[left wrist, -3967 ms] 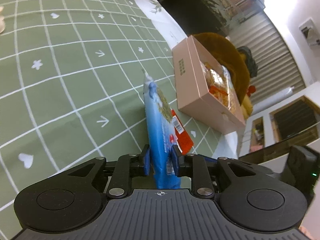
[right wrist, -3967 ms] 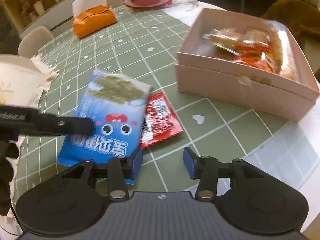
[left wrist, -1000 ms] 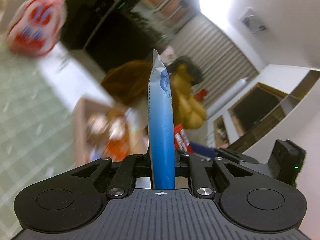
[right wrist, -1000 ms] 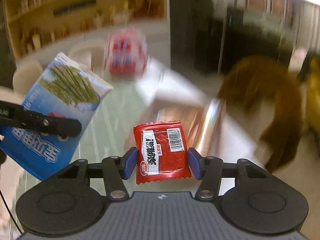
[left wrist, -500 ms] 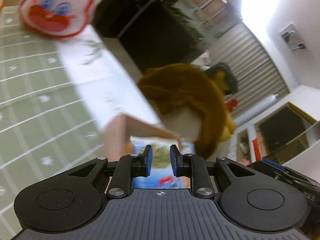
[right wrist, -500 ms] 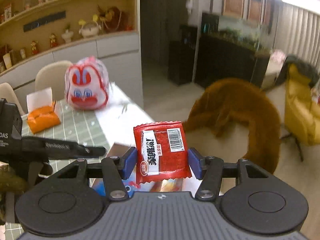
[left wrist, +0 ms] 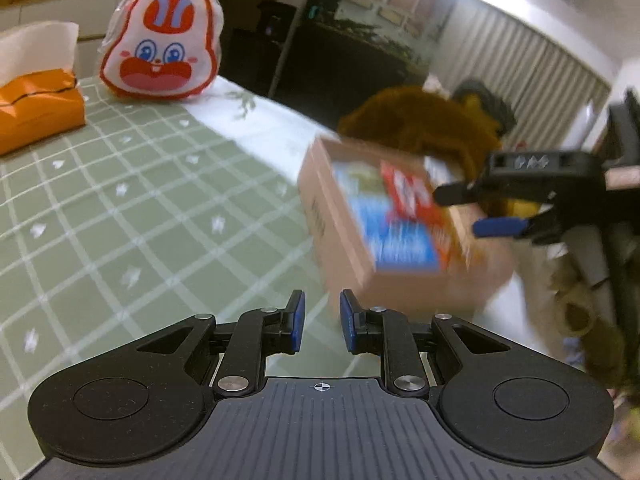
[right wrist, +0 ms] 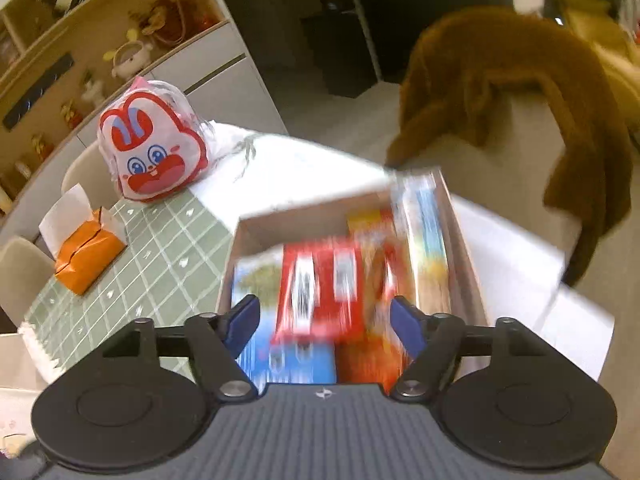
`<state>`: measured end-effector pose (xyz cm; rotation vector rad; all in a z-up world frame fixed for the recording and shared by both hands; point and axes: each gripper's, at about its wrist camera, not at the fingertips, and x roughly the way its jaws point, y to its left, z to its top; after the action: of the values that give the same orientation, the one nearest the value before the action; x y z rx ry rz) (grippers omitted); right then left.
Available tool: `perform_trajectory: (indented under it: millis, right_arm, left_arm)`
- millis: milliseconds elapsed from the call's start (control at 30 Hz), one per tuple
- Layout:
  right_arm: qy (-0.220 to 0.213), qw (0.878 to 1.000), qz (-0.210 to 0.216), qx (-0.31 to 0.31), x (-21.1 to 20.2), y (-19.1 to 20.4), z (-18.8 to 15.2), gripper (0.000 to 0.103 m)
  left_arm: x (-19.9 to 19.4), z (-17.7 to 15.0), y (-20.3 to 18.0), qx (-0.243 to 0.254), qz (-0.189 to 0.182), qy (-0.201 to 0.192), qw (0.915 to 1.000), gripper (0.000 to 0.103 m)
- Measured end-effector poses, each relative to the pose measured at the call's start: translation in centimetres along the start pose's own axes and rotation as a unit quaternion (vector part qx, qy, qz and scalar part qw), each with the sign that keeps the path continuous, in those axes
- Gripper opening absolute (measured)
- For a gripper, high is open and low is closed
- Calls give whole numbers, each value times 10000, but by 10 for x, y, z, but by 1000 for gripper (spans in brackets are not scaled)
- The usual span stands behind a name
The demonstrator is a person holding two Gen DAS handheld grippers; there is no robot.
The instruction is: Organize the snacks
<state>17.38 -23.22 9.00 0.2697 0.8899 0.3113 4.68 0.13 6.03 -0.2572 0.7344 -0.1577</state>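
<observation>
Lying atop the blue packet [right wrist: 288, 356] in the pink box [left wrist: 344, 248] at the table's [left wrist: 120, 208] right edge, the red snack [right wrist: 320, 288] could catch my opening, empty right tongs [right wrist: 322, 320]; left tongs [left wrist: 322, 322] narrow, empty

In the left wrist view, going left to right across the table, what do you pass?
Orange tissue box → rabbit-face bag → pink box of snacks → right tongs, reaching in from the right edge, empty.
</observation>
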Motion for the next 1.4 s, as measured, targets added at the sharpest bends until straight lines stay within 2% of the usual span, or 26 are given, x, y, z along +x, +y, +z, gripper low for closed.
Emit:
perform_trajectory:
  millis: [67,100,133,167,200,333,400,467,600,633,733,900,1033,1167,1400]
  right_arm:
    - [-156,9998,-22,-110,-10,0,-35,74]
    - [-613,9971,-45,-459,-24,6,-58,74]
    - [-870,9935,-177,-714,-33,14,-75,78]
    - [-915,9910,-354,-906,-37,22,-91,85]
    - [-846,9900,-443,-1034,-38,30,-106,92]
    - [-507,9918,-532,-1048,-25,43,-145,92]
    - [-307,9898,-773,-1159,-12,48,-156,92]
    - [-128,9881,-1006,-1155,-4,50,-161,92]
    - [-288,9830,-1337,-1223,-3,57,-174,96]
    - [-335,9827,-1414,-1147,-3,56,-175,102]
    - [-510,9824,-1571,-868,-7,48,-175,103]
    - [-727,9808,-1581,-877,-2,45,-178,103]
    - [-992,9786,-1525,-958,-4,43,-187,103]
    - [-994,9786,-1521,-962,-4,43,-187,103]
    - [-995,9786,-1521,-961,-4,43,-187,103]
  left_arm:
    - [-4,-24,-4,157,266,75,9995,23]
    - [-4,-33,-4,176,342,127,9992,23]
    - [-9,-42,-3,206,419,160,9988,23]
    - [-10,-48,-1,252,502,170,9983,23]
    - [-13,-54,1,299,589,185,9976,23]
    - [-15,-63,10,419,625,143,9971,23]
    - [-13,-66,8,577,641,38,9963,23]
    - [-9,-67,4,765,654,-26,9949,23]
    - [-1,-68,-3,967,635,-185,9931,22]
    - [0,-69,-4,990,647,-206,9928,22]
    - [5,-67,-6,1111,638,-227,9915,22]
    - [7,-69,-9,1239,663,-320,9896,22]
    - [8,-66,-2,1103,446,-310,9924,22]
    - [8,-65,1,1036,346,-302,9936,22]
    - [9,-67,-5,1255,486,-283,9905,22]
